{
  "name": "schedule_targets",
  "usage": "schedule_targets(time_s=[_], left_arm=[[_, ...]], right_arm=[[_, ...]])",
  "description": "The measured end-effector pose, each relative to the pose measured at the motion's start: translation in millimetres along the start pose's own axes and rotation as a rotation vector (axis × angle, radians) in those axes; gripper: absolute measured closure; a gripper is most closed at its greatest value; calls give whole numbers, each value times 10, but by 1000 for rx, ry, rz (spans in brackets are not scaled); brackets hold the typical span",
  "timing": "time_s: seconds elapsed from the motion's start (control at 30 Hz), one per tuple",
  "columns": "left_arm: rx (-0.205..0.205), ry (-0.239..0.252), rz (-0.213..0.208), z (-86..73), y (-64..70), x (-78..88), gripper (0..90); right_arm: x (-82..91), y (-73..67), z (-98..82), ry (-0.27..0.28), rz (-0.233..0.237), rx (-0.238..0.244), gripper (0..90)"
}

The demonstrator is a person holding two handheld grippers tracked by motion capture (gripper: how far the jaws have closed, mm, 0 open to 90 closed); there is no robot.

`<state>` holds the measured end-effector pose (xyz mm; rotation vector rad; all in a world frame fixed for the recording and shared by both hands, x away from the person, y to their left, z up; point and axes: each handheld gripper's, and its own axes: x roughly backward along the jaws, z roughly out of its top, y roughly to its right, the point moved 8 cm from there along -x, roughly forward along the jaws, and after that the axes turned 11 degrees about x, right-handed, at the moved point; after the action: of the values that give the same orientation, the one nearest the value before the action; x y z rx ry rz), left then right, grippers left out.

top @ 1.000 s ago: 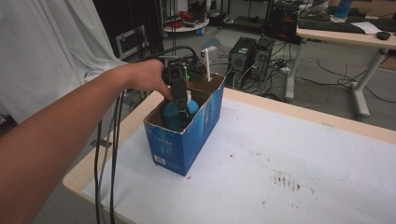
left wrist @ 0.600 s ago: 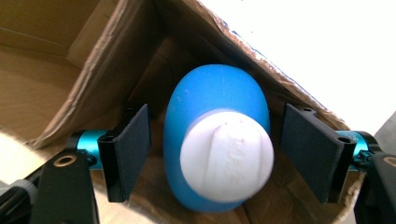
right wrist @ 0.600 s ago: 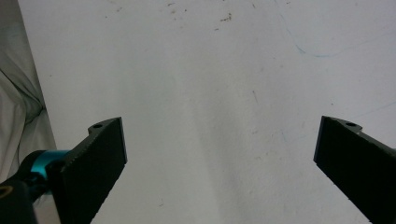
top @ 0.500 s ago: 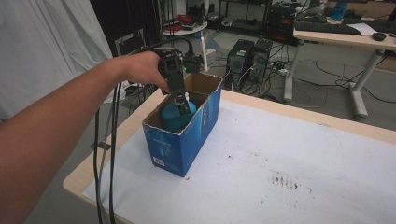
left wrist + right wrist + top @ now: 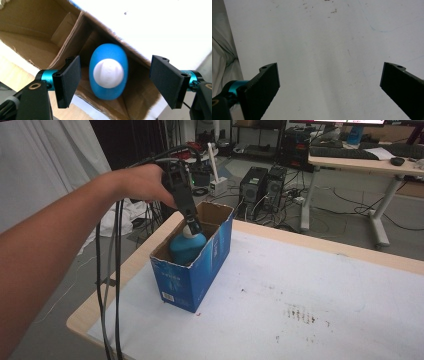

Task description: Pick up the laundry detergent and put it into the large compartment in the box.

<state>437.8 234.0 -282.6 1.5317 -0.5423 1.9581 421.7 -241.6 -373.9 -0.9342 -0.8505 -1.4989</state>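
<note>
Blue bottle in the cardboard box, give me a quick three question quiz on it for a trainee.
1. True or false: the left hand-held gripper is clamped on the blue bottle.
2. What colour is the bottle's cap?
3. The cardboard box stands: A) in the table's middle, B) near the table's left edge in the high view, C) on the floor.

Key: 1. False, its jaws stand apart on either side of the bottle, not touching it. 2. White. 3. B.
</note>
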Motion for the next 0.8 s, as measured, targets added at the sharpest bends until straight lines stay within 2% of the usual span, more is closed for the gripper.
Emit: schedule_targets(time_s=[0.03, 0.1, 0.27, 0.33, 0.37, 0.43, 0.57, 0.77, 0.8], left_arm=[[17, 16, 21, 37, 33, 90, 254], [32, 21, 16, 60, 65, 158, 254], [-4, 42, 21, 111, 149, 287, 254], [-6, 55, 51, 152, 170, 315, 254], [-9, 56, 49, 173, 194, 325, 254], [-48, 53, 16, 219, 277, 342, 254], [-95, 77, -47, 357, 471, 355, 254], [-138, 63, -75, 541, 690, 294, 254], [-139, 61, -65, 577, 718, 272, 206]], right_arm=[[0, 1, 0, 2, 0, 4, 16], [13, -5, -1, 4, -3, 0, 16], [32, -17, -4, 11, -9, 0, 15], [38, -20, -2, 13, -7, 3, 15], [40, -20, 1, 15, -9, 4, 16], [44, -23, 6, 18, -11, 6, 15], [50, -35, 11, 22, -14, 7, 15], [69, -45, 19, 32, -20, 9, 15], [70, -44, 20, 34, -21, 15, 15]])
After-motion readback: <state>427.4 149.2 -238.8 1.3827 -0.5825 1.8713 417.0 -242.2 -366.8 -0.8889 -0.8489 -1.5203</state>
